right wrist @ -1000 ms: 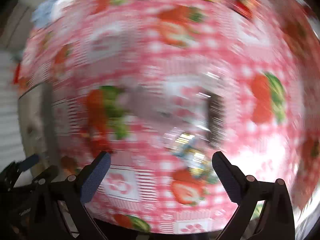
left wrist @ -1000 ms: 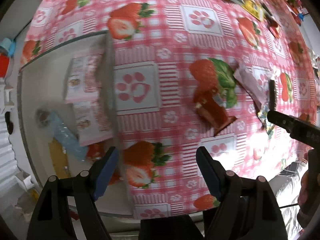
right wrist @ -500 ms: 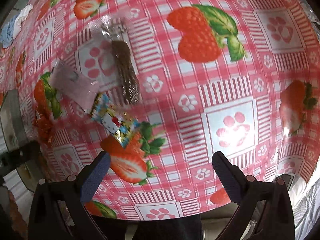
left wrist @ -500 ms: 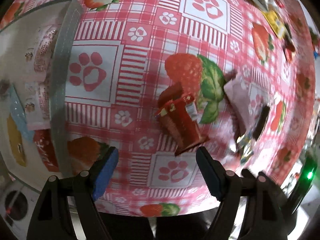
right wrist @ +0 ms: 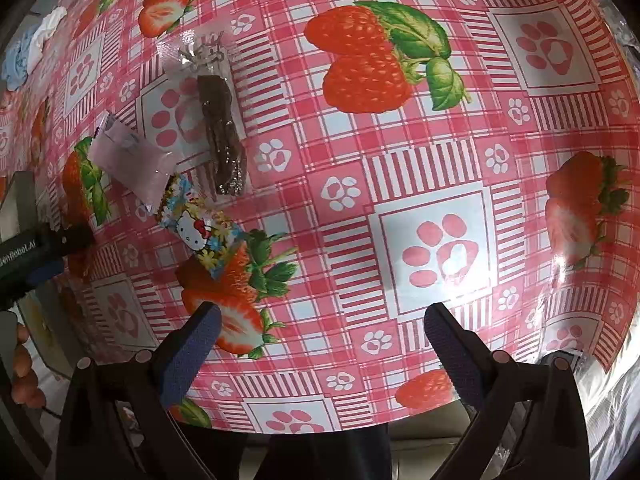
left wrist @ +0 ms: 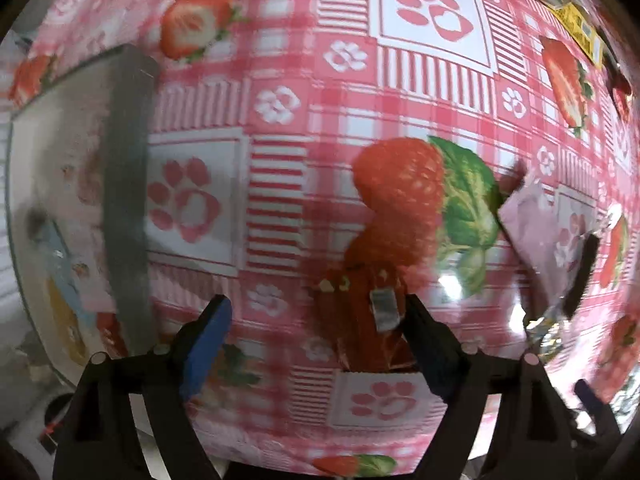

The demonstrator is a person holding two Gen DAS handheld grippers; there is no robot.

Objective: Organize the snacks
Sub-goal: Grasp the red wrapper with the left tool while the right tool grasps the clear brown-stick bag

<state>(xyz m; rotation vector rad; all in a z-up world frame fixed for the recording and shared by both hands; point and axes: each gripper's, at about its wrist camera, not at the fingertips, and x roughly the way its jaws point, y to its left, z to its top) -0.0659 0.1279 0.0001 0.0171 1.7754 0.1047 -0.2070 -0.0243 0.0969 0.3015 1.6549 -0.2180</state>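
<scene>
A red snack packet lies on the strawberry tablecloth between the jaws of my left gripper, close to the right pad; the jaws are opening and do not press on it. Left of it sits the grey-rimmed tray with several snacks inside. My right gripper hangs open over bare cloth. To its upper left lie a Hello Kitty packet, a pale pink packet and a brown bar in clear wrap. The pink packet also shows at the right of the left wrist view.
A yellow packet and other wrappers lie at the far edge of the table. The left gripper's body and a hand's fingers show at the right wrist view's left edge. The table's near edge runs just below both grippers.
The left gripper has dropped toward the red packet, which now sits between its jaws. The right gripper has slid across the cloth, leaving the loose packets at its upper left.
</scene>
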